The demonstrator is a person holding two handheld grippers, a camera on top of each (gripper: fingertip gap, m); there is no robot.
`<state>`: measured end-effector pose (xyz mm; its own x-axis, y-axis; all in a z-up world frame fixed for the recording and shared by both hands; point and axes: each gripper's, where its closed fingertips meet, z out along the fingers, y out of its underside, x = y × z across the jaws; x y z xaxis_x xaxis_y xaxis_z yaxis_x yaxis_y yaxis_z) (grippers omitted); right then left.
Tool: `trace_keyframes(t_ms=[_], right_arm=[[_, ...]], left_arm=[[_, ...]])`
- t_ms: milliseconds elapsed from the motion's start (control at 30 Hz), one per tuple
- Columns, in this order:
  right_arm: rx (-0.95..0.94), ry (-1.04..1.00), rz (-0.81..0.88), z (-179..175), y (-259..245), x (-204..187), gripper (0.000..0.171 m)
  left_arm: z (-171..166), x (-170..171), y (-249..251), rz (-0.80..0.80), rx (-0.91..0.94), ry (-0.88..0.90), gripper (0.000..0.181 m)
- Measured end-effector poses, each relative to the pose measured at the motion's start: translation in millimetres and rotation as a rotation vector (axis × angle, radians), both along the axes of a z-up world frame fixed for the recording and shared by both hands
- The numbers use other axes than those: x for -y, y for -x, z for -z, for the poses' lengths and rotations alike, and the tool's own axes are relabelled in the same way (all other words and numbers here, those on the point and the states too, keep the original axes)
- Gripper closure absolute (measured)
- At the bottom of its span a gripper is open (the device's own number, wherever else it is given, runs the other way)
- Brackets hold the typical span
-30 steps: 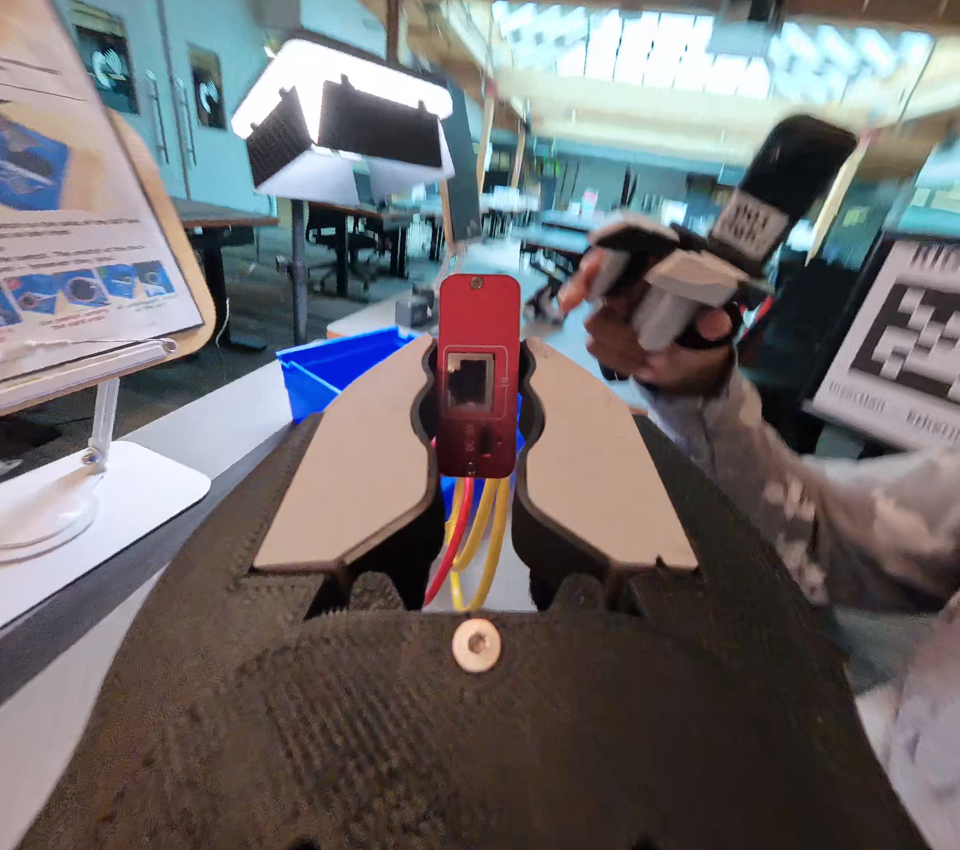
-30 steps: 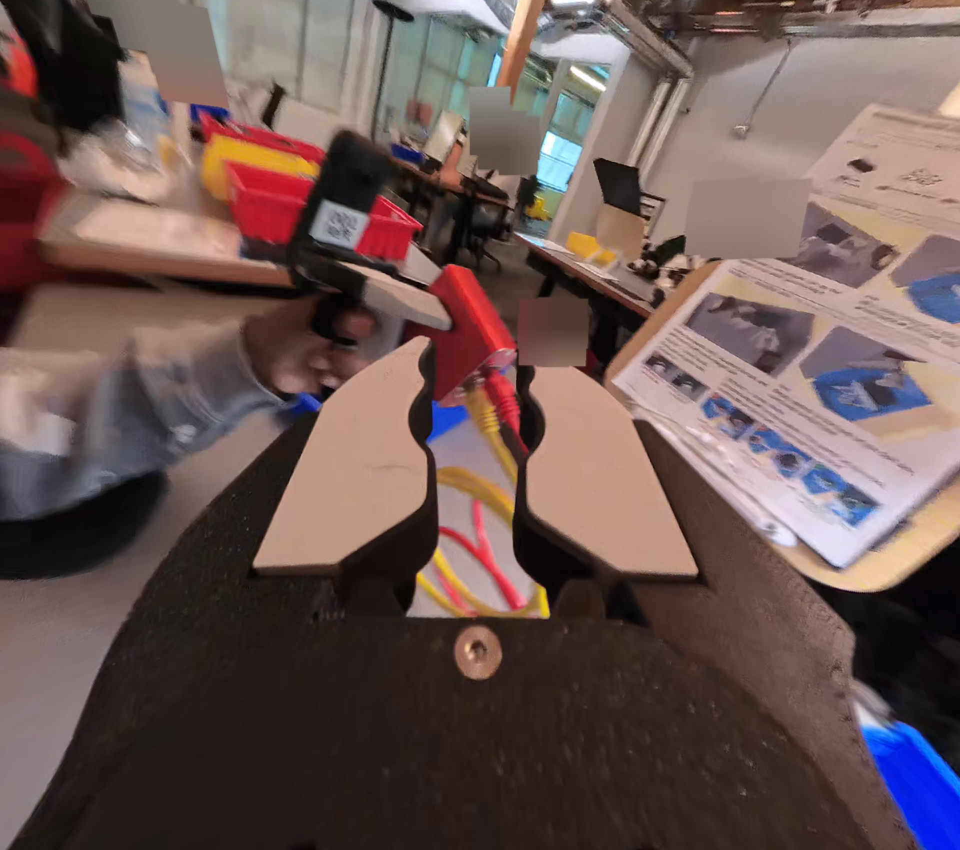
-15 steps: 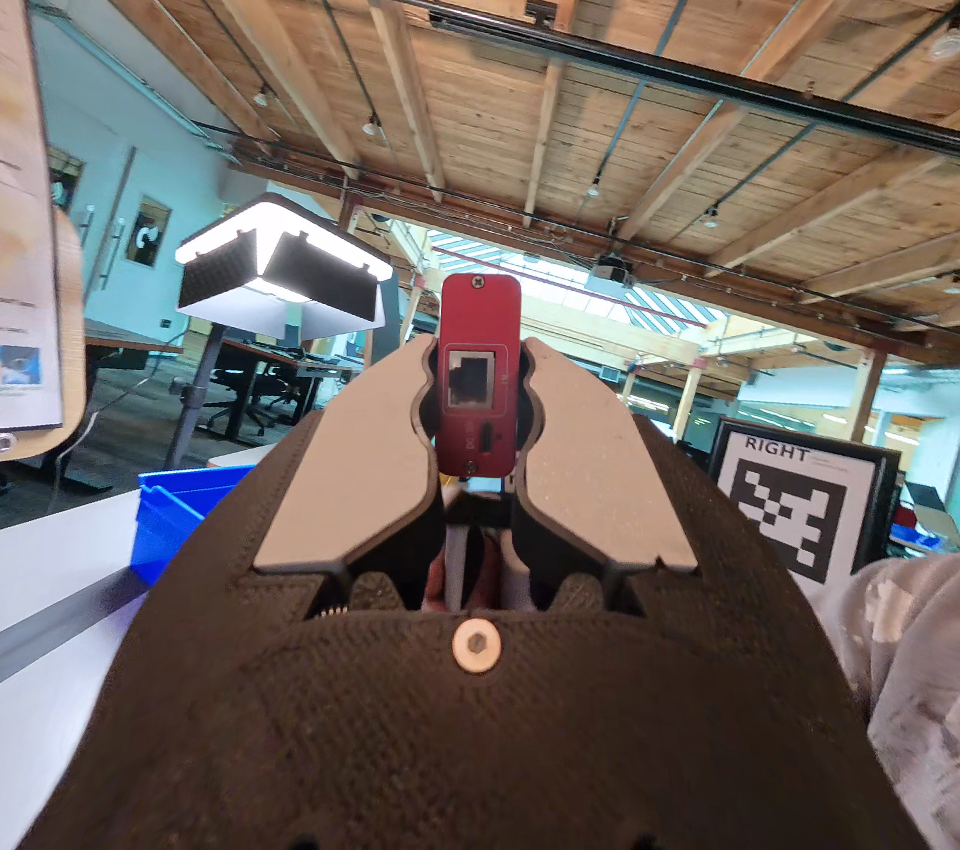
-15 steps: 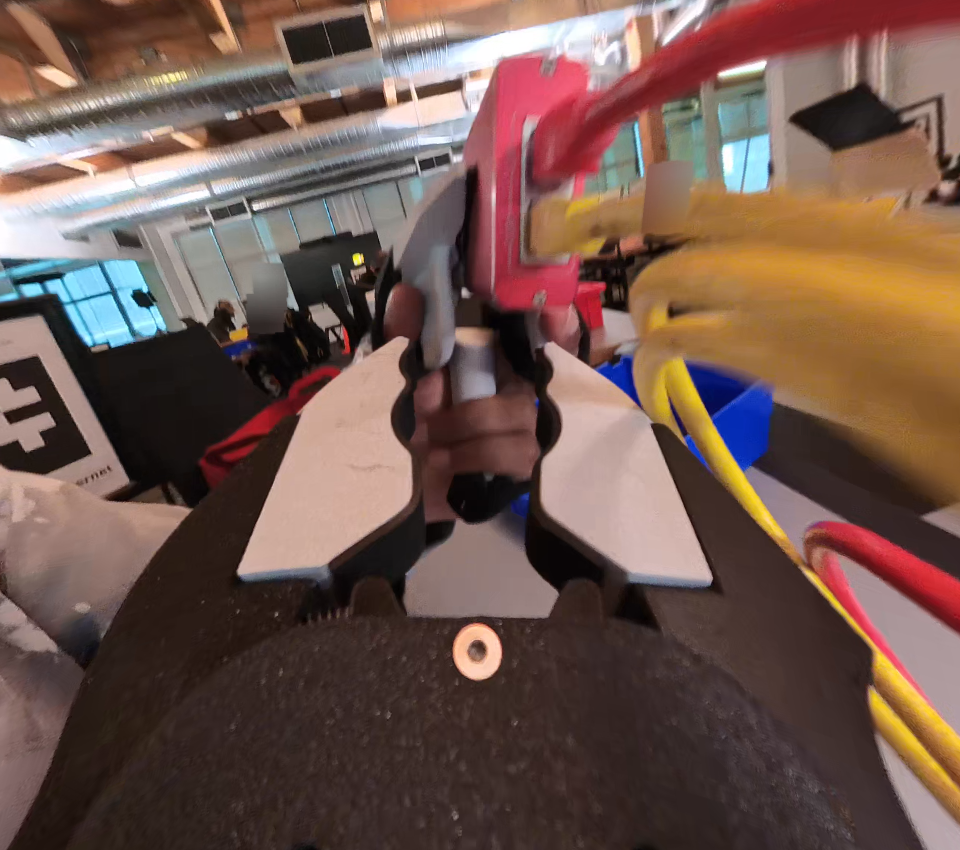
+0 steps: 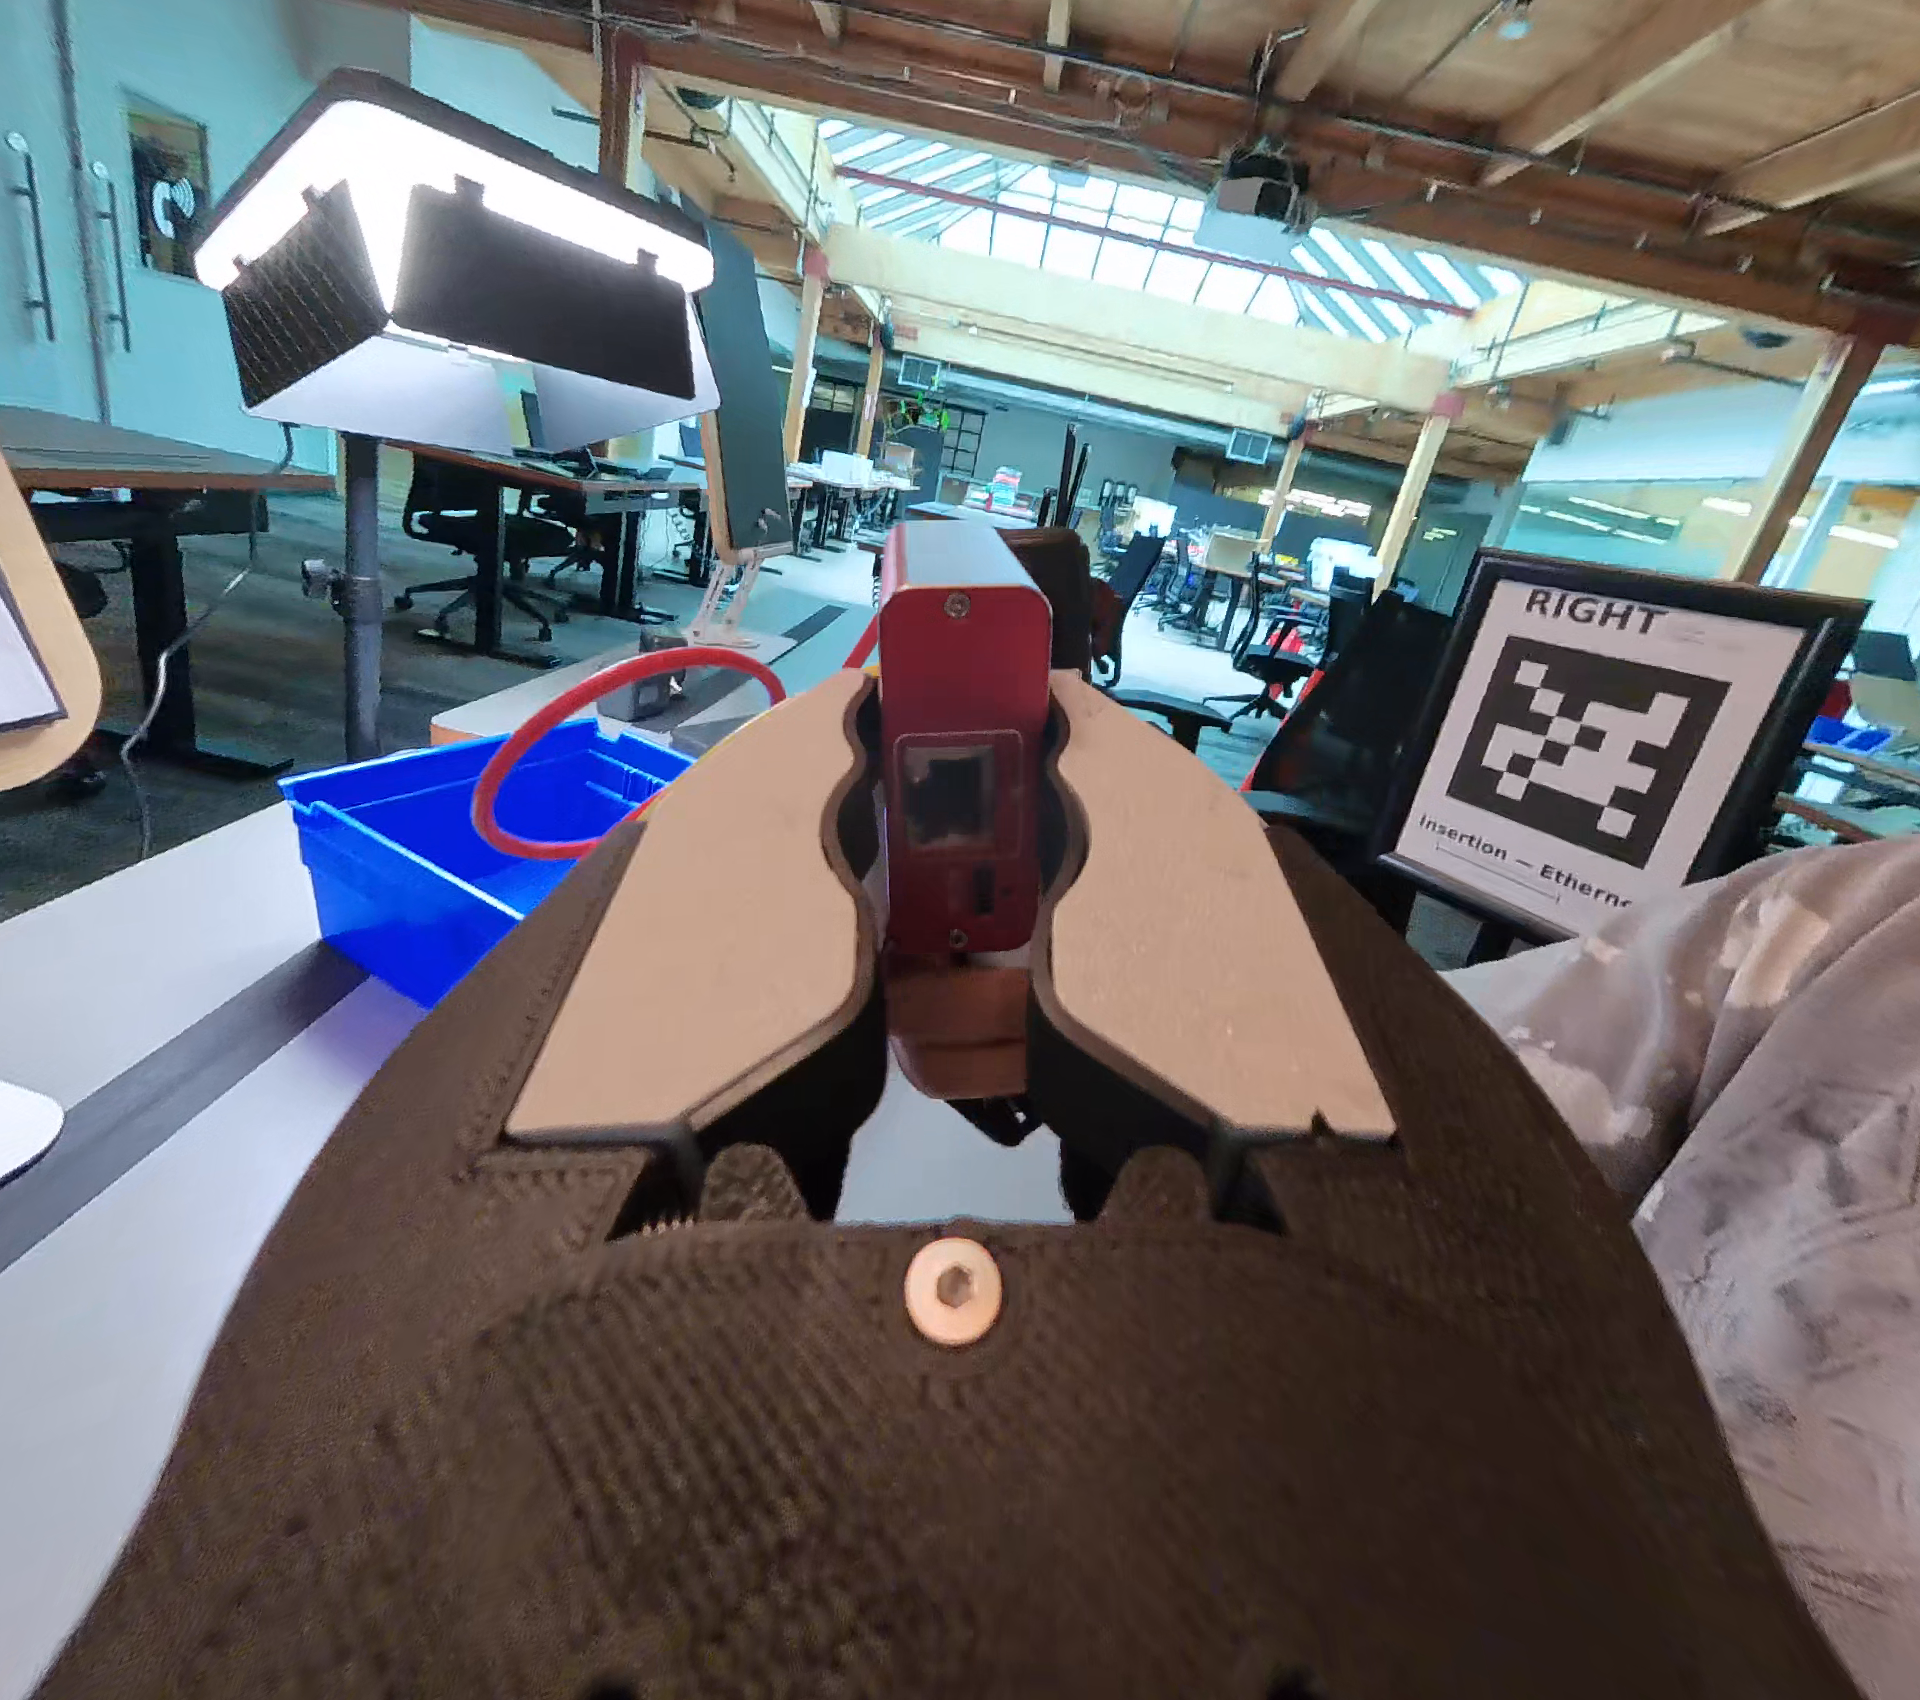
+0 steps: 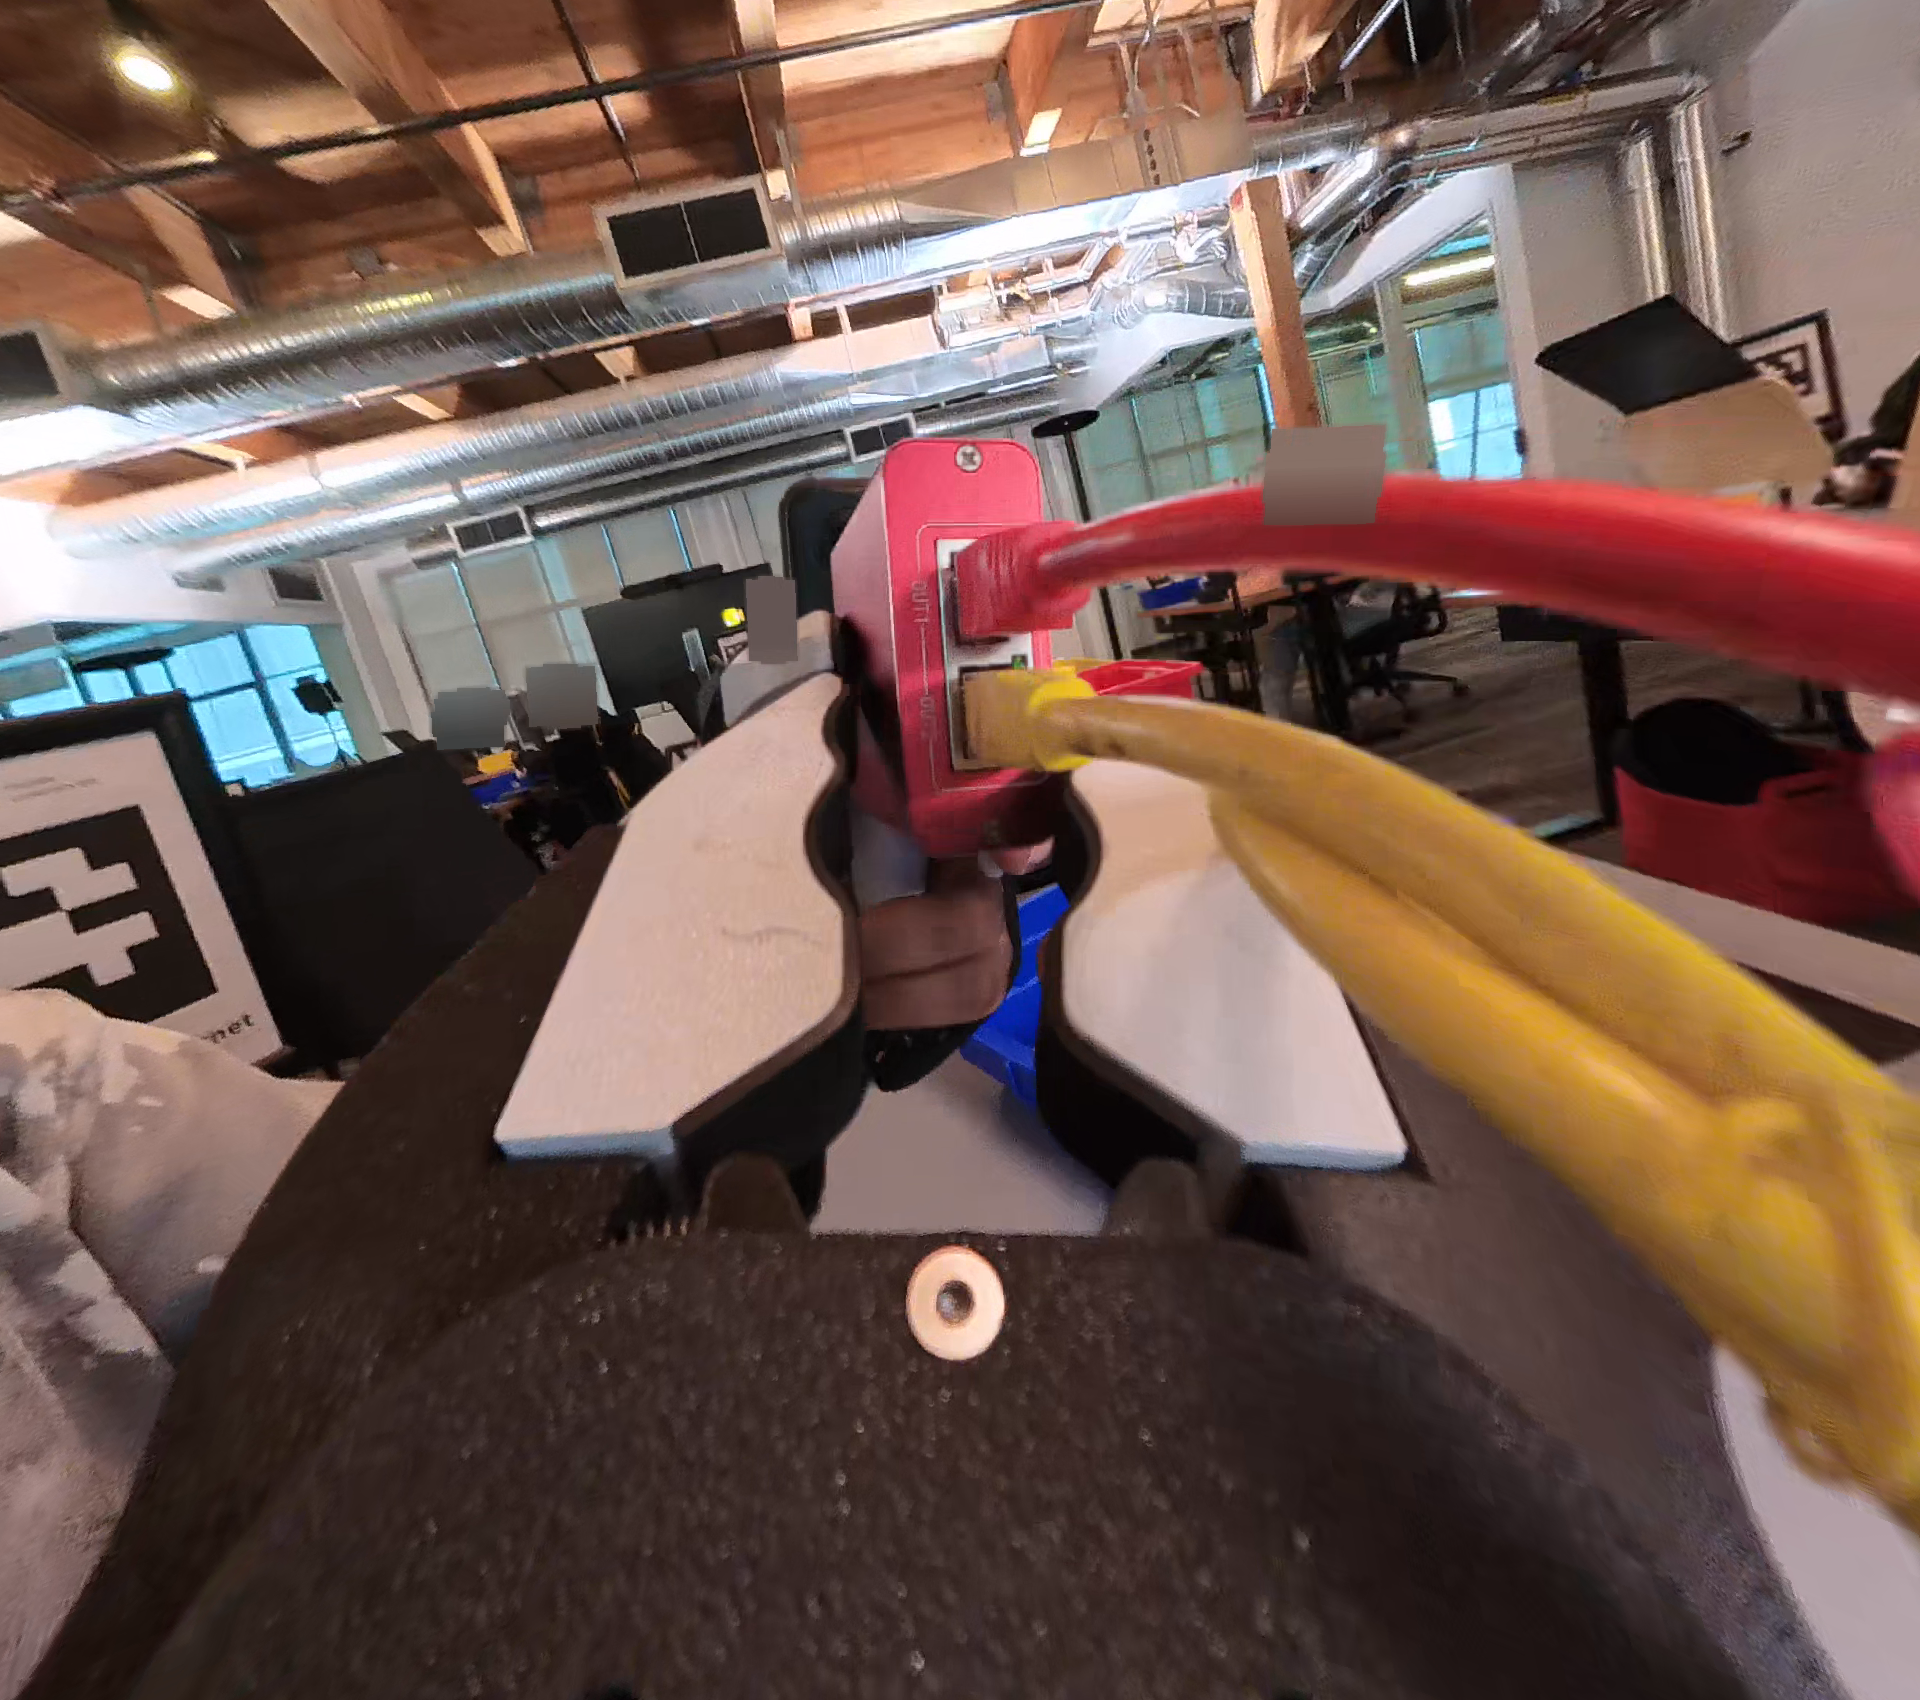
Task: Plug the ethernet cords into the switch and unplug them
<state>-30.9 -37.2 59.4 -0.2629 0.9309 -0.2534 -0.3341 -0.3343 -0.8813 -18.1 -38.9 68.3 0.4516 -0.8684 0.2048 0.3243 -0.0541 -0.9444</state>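
Open-plan office, desks (image 5: 156,476); chairs (image 5: 468,528); exposed ducts (image 6: 416,320)

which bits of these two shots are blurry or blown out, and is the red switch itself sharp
Left wrist view: the red switch is sharp between the left gripper fingers; the softbox lamp top is blown out; straight ceiling beams bow from the wide lens. Right wrist view: the switch face is sharp, but the yellow cords and red cord smear near the lens.

Two close, opposed wrist views, shared red switch (image 5: 961,767) between.
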Motion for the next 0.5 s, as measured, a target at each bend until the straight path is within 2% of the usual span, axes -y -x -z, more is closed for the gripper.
trace_keyframes(t_ms=[33, 167, 367, 500], right_arm=[[0.002, -0.012, 0.000, 1, -1, 0, 0.139], [-0.004, -0.091, 0.018, 1, -2, 4, 0.141], [-0.013, -0.184, 0.071, -1, -7, 4, 0.141], [-0.022, -0.212, 0.069, -1, -5, 12, 0.141]], left_arm=[[1, 0, -1, -0.003, -0.014, 0.004, 0.154], [2, 4, 0, 0.006, -0.076, 0.003, 0.154], [-14, 12, 21, -0.097, -0.120, -0.087, 0.146], [-10, 18, 15, -0.075, -0.196, -0.100, 0.154]])
